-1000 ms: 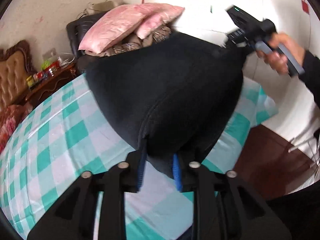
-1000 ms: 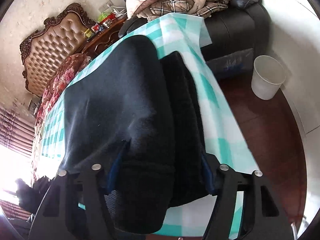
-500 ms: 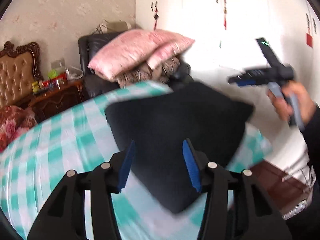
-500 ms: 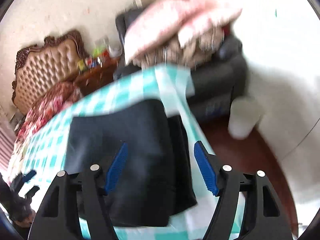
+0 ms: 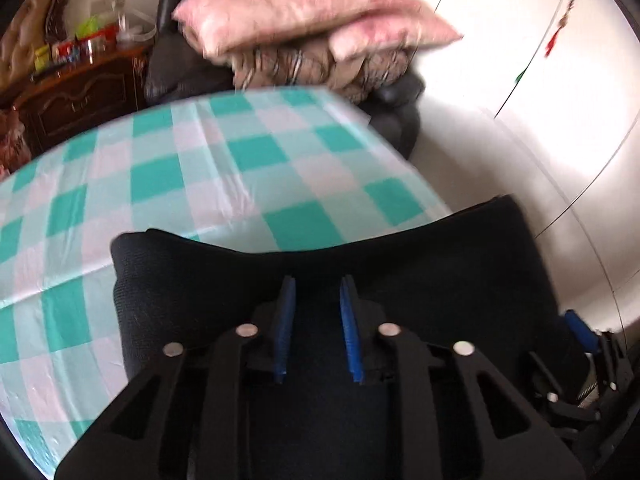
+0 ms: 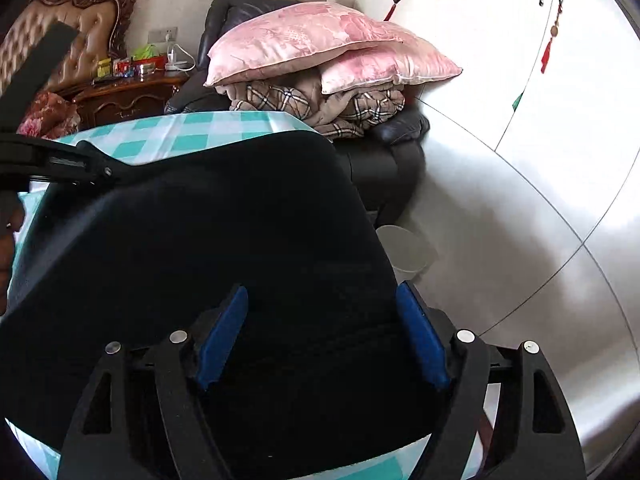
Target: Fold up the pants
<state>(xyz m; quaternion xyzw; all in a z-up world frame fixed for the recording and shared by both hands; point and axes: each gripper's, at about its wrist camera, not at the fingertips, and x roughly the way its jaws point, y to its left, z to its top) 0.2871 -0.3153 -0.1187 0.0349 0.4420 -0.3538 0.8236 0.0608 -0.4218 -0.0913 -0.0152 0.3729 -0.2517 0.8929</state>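
1. A desk covered in a teal-and-white checked plastic cloth fills the left wrist view from 9 o'clock up to 1 o'clock.
2. The dark navy knitted pants lie folded on the cloth at the desk's near right corner, at 5 to 6 o'clock in the left wrist view. In the right wrist view the pants cover most of the frame from the centre down to 7 o'clock, with checked cloth showing past their far edge.
3. A black leather armchair stands beyond the desk at 12 to 1 o'clock, piled with a plaid blanket.
4. Two pink satin pillows sit stacked on top of that blanket, at 12 o'clock.
5. The right gripper, black with blue pads, sits at 6 o'clock in its own view. Its jaws are wide apart and opening, the pads above the pants without pinching the fabric.
6. The left gripper, same make, sits at 6 o'clock in its own view. Its jaws are narrow and closing, with a clear gap between the pads and no fabric pinched; the pants lie underneath.
7. A white plastic bin stands on the floor at 4 o'clock of the pants, beside the armchair.
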